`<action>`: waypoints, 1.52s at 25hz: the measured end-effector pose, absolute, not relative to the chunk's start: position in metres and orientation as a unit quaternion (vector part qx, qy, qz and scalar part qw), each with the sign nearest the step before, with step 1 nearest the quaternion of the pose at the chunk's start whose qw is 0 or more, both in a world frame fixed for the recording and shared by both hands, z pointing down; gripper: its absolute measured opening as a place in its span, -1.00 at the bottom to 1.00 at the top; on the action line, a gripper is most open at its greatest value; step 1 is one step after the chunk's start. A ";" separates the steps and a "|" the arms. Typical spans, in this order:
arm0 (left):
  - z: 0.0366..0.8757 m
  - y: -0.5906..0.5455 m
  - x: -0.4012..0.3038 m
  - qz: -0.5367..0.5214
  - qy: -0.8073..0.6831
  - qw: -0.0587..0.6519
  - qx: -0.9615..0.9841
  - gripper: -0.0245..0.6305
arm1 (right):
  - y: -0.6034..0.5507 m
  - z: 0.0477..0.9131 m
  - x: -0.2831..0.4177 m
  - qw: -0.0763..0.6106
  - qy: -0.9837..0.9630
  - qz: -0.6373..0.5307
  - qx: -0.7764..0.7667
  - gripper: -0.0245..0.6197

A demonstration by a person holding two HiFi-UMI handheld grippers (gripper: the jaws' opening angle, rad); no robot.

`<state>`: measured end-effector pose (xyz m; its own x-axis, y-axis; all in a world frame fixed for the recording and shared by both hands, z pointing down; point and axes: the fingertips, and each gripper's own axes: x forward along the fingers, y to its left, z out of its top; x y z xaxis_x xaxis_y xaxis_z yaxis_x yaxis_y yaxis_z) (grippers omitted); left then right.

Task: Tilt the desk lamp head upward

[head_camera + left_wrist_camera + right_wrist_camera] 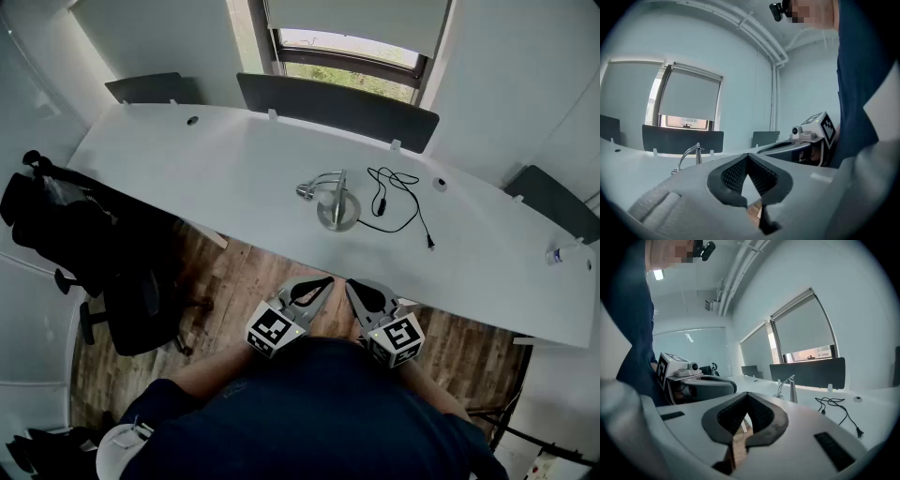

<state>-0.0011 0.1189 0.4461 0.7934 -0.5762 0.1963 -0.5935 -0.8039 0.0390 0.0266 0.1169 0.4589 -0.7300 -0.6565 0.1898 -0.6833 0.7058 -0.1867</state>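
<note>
The left gripper (317,289) and the right gripper (367,294) are hovering side by side over the floor, just near of the white desk (225,173). Both are showing jaws pressed together with nothing between them. The desk lamp (334,199) is standing farther out at mid-desk, well apart from both. It is silver, with a round base and a curved arm, and its head is drooping low to the left. A black cable (392,199) is lying just right of it.

The grey left hand-held gripper (322,283), carrying its black-and-white marker cube (273,328), is held close before the person's dark-blue-clad torso (319,412), jaws pressed together on nothing and pointing toward 1 o'clock. The matching right hand-held gripper (356,285) sits just beside it at 3 o'clock, jaws likewise closed and empty, pointing toward 11 o'clock.
</note>
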 end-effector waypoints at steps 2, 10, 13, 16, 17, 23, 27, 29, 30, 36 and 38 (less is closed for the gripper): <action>0.446 0.118 0.005 0.087 -0.308 0.049 0.946 -0.91 | 0.115 0.459 0.029 0.055 -0.922 0.123 0.363 -0.90; 0.438 0.119 0.015 0.093 -0.309 0.040 0.946 -0.91 | 0.116 0.451 0.035 0.053 -0.928 0.117 0.350 -0.90; 0.436 0.117 0.019 0.094 -0.317 0.038 0.943 -0.91 | 0.115 0.450 0.039 0.049 -0.930 0.118 0.346 -0.90; 0.437 0.115 0.023 0.096 -0.327 0.040 0.939 -0.91 | 0.114 0.451 0.044 0.049 -0.933 0.115 0.338 -0.90; 0.438 0.115 0.023 0.097 -0.332 0.040 0.937 -0.91 | 0.113 0.451 0.045 0.049 -0.934 0.114 0.335 -0.90; 0.447 0.104 0.021 0.100 -0.361 0.039 0.926 -0.91 | 0.098 0.457 0.051 0.037 -0.938 0.113 0.326 -0.89; 0.451 0.079 0.005 0.105 -0.385 0.036 0.916 -0.91 | 0.081 0.463 0.050 0.042 -0.935 0.113 0.333 -0.89; 0.455 0.060 -0.007 0.110 -0.402 0.033 0.908 -0.91 | 0.066 0.468 0.050 0.047 -0.931 0.115 0.344 -0.89; 0.457 0.049 -0.013 0.111 -0.409 0.032 0.905 -0.91 | 0.058 0.471 0.051 0.050 -0.928 0.116 0.352 -0.89; 0.468 -0.014 -0.036 0.126 -0.400 0.001 0.908 -0.91 | 0.005 0.485 0.047 0.076 -0.908 0.117 0.396 -0.89; 0.473 -0.036 -0.043 0.130 -0.396 0.000 0.909 -0.91 | -0.013 0.490 0.041 0.086 -0.901 0.116 0.408 -0.89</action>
<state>-0.0429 -0.0364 0.4734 0.6534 -0.7193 0.2360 -0.7191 -0.6871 -0.1034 0.0414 -0.0127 0.4900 -0.6522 -0.7156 0.2502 -0.7556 0.6401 -0.1391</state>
